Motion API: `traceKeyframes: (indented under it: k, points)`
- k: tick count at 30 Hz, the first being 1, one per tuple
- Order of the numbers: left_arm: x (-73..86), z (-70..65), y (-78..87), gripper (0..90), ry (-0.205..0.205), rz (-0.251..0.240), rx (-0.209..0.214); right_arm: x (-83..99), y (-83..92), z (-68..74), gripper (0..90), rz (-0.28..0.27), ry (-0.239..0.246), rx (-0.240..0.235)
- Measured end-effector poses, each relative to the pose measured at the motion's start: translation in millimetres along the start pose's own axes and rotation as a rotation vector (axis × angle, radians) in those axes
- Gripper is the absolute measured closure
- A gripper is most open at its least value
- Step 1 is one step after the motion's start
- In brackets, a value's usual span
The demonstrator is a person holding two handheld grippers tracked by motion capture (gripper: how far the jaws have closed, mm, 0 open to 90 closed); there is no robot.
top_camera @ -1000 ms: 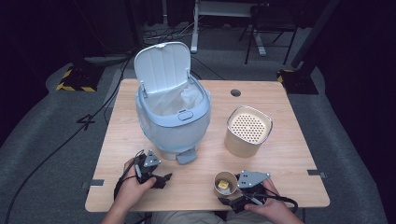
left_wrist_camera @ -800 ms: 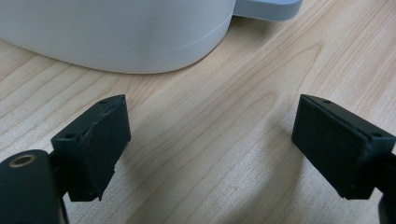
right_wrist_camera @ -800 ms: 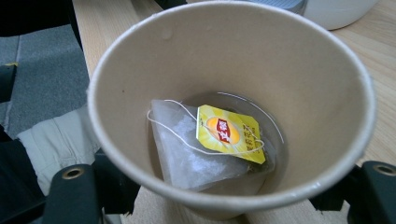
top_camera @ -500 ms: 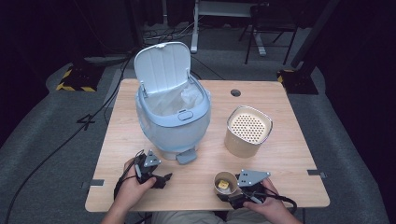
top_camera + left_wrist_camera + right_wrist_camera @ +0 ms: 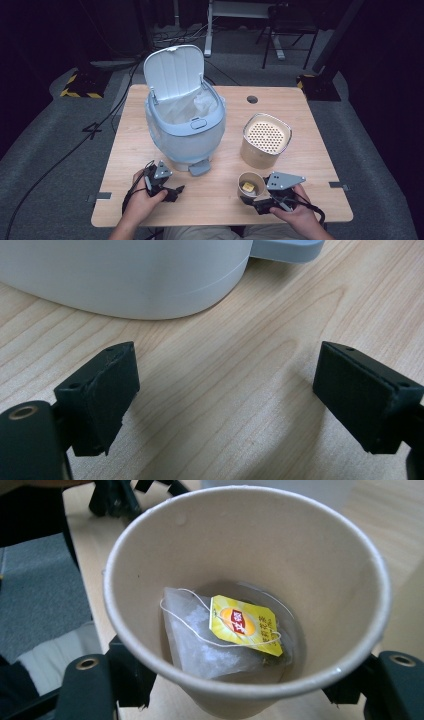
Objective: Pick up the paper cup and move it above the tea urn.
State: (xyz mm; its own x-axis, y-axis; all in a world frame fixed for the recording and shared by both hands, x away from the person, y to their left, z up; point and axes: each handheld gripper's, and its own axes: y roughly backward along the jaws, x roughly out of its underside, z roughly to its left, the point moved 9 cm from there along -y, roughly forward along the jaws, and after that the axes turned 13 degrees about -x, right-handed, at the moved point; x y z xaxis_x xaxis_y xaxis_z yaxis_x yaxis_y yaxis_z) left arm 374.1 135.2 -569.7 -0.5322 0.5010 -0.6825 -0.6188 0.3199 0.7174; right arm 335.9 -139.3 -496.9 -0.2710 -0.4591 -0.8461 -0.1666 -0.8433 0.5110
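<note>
- At mid-table, a pale blue pedal bin (image 5: pixel 185 132) stands, lid up.
- Right of it sits a perforated-top canister (image 5: pixel 266 140).
- Near the front edge, the right gripper (image 5: pixel 255 202) clasps a paper cup (image 5: pixel 245 605); it looks light and crushable, so hold mid-wall gently.
- Inside lies a wet tea bag (image 5: pixel 225 635), likely soft.
- Left gripper (image 5: pixel 225 400) rests empty, jaws spread.

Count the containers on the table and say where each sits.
3: the blue bin with its lid up at centre left, the perforated canister to its right, and the paper cup at the right tool.

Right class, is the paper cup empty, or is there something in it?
Not empty. The paper cup holds a used tea bag with its string and yellow tag lying at the bottom.
</note>
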Motion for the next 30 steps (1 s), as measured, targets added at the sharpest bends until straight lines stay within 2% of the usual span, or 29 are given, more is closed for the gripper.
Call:
traceKeyframes:
  k: [12,13,14,15,19,24,25,28,30]
  points:
    - [-0.1,0.1,-0.2,11.8,0.000,-0.002,-0.002,-29.3,25.5,-18.9,30.6,0.014,-0.040,0.058]
    - [0.0,0.0,-0.1,11.8,0.000,-0.001,0.000,-33.7,30.5,-24.0,30.6,0.014,-0.059,0.086]
    - [0.0,0.0,-0.1,11.8,0.000,-0.001,0.000,-33.7,30.5,-24.0,30.6,0.014,-0.059,0.086]
    - [0.0,0.0,0.0,11.8,-0.001,0.000,0.000,-38.7,36.0,-28.0,30.6,0.009,-0.065,0.105]
    - [0.0,0.0,-0.1,11.6,0.002,0.002,0.001,-48.8,46.7,-34.5,30.6,-0.006,-0.072,0.120]
    - [-0.7,0.1,-1.0,11.2,0.002,-0.001,0.001,-59.6,59.8,-42.1,30.6,0.001,-0.062,0.143]
    - [-0.7,0.2,-1.0,11.1,0.002,-0.001,0.001,-66.7,67.0,-47.3,30.6,-0.001,-0.047,0.164]
    - [-0.8,0.1,-1.1,11.1,0.002,-0.001,0.002,-71.7,71.8,-52.6,30.6,-0.003,-0.049,0.175]
    - [-0.8,0.2,-1.1,11.1,0.002,-0.002,0.001,-77.8,77.2,-61.0,30.6,-0.007,-0.059,0.191]
